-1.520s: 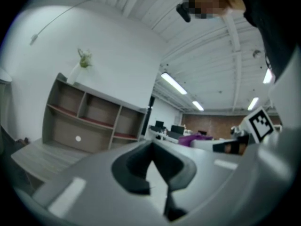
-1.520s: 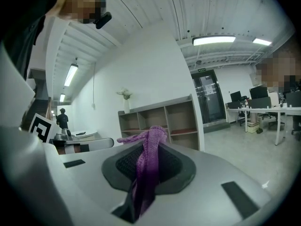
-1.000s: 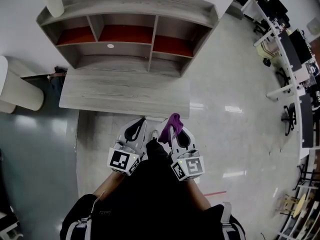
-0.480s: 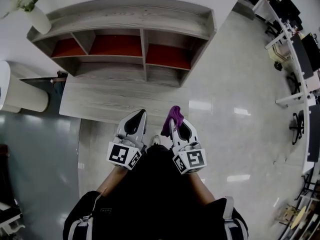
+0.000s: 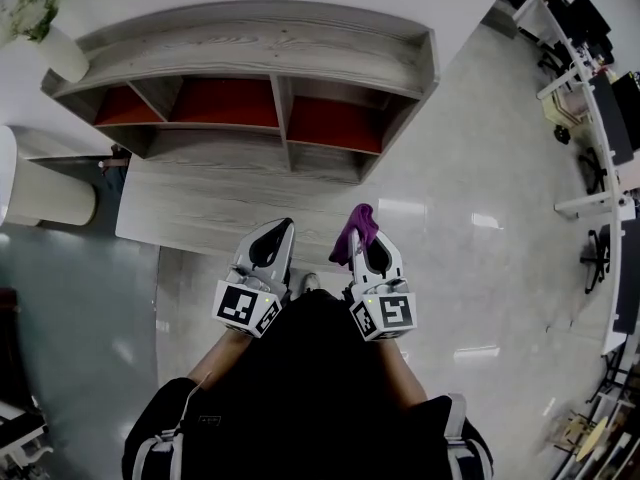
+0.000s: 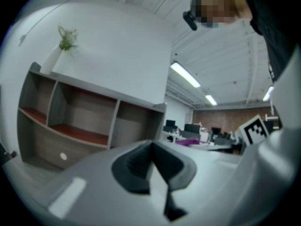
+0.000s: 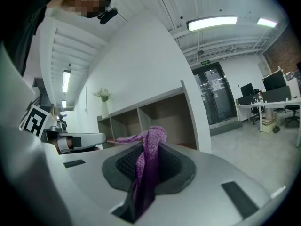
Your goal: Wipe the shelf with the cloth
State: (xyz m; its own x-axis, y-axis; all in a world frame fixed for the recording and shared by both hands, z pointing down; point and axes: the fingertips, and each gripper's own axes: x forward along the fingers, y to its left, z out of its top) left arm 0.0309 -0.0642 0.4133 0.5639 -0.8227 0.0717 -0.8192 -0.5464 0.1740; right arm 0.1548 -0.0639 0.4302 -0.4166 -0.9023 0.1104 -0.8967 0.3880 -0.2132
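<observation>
A grey wooden shelf unit (image 5: 250, 58) with reddish compartment floors stands against the white wall, with a lower wooden ledge (image 5: 220, 203) in front of it. My right gripper (image 5: 365, 240) is shut on a purple cloth (image 5: 356, 230), which sticks out past the jaw tips; the same cloth (image 7: 148, 159) is pinched between the dark pads in the right gripper view. My left gripper (image 5: 272, 243) is shut with nothing in it. Both grippers hover close to my body, just short of the ledge's front edge. The shelf (image 6: 80, 121) lies ahead in the left gripper view.
A white vase with a plant (image 5: 50, 38) stands on the shelf's top left corner. A cream rounded seat (image 5: 45, 193) sits to the left. Polished floor (image 5: 480, 218) spreads right toward office desks (image 5: 600, 88).
The view has shifted slightly, so the shelf sits a little lower and left. Both grippers keep their hold and stay near my body, the right one drifting slightly right.
</observation>
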